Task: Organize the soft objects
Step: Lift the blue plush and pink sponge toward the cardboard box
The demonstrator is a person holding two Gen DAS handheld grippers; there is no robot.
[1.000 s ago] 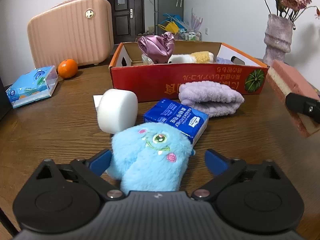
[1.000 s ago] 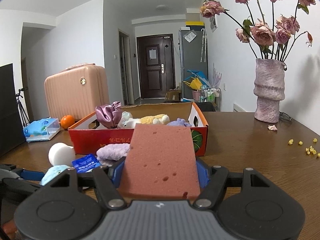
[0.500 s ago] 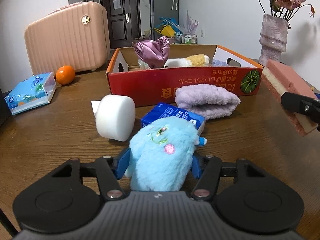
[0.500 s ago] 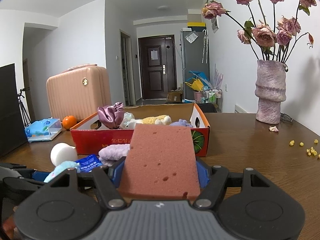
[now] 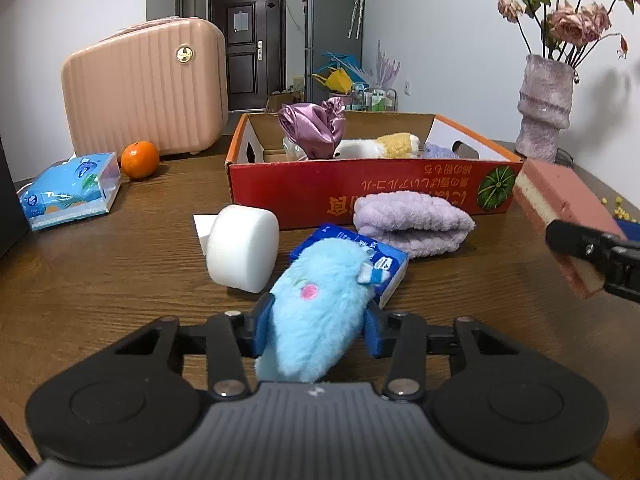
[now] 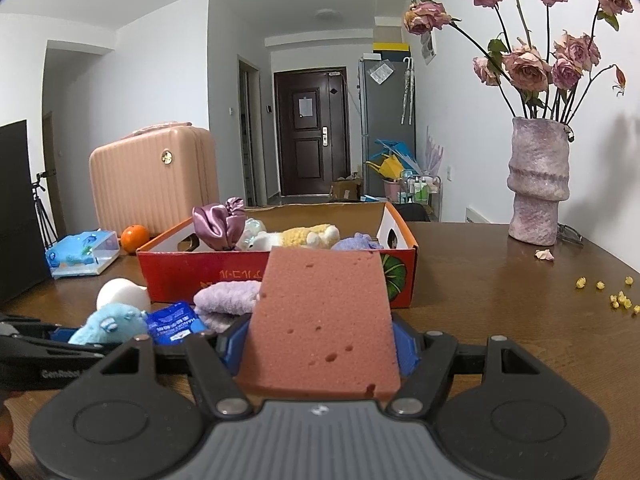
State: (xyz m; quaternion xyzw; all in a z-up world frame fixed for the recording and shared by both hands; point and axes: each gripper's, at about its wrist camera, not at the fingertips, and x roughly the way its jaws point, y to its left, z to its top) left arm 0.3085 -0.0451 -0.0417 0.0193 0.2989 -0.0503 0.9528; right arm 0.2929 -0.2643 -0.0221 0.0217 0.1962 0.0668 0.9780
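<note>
My left gripper (image 5: 316, 330) is shut on a fluffy blue plush toy (image 5: 320, 304) and holds it just above the table, short of the red cardboard box (image 5: 372, 184). My right gripper (image 6: 320, 344) is shut on a pink sponge (image 6: 324, 316), right of the left one and in front of the box (image 6: 200, 276). The sponge also shows in the left wrist view (image 5: 560, 208). The box holds a purple satin cloth (image 5: 312, 128), a white and yellow plush (image 5: 380, 146) and a lilac item. A lilac towel (image 5: 412, 220), a white foam cylinder (image 5: 244, 248) and a blue tissue pack (image 5: 388, 260) lie in front of the box.
A pink suitcase (image 5: 148, 88), an orange (image 5: 139, 159) and a blue tissue box (image 5: 70, 190) stand at the left back. A vase with dried roses (image 6: 538, 188) stands at the right back, with yellow crumbs (image 6: 616, 300) on the wooden table (image 5: 100, 280).
My left gripper has shut on the blue plush toy and lifted it, tipping it forward. My right gripper has risen slightly with the sponge.
</note>
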